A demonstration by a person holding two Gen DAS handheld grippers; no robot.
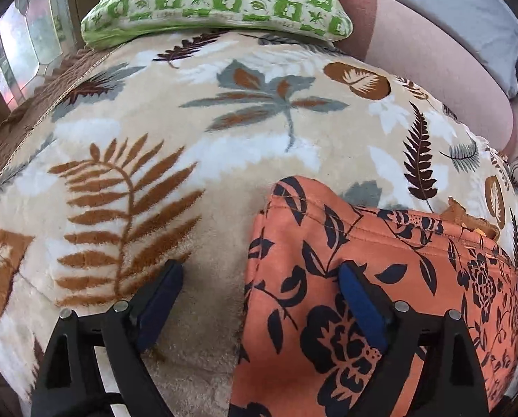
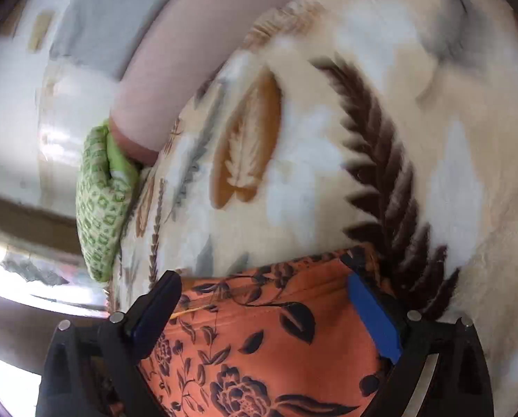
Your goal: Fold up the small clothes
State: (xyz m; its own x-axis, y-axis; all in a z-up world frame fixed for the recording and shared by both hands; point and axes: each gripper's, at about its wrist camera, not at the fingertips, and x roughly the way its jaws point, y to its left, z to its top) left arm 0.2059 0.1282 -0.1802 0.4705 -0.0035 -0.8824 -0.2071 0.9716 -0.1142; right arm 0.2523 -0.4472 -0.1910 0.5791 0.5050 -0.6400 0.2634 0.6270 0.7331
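A bed's leaf-print fleece blanket [image 1: 224, 132] carries the orange floral garment [image 1: 380, 278], a green pillow [image 1: 217, 3] behind; left tool [image 1: 259, 278] and right tool [image 2: 264, 290] both released.

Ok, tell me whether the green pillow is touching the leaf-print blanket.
Touching. The left wrist view shows the green pillow resting on the far edge of the leaf-print blanket, with no gap between them.

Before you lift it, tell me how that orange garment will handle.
Likely floppy: the orange garment lies limp on the blanket, its edge creased. Probably light, being thin cloth. It may drag on the blanket's plush pile rather than slide.
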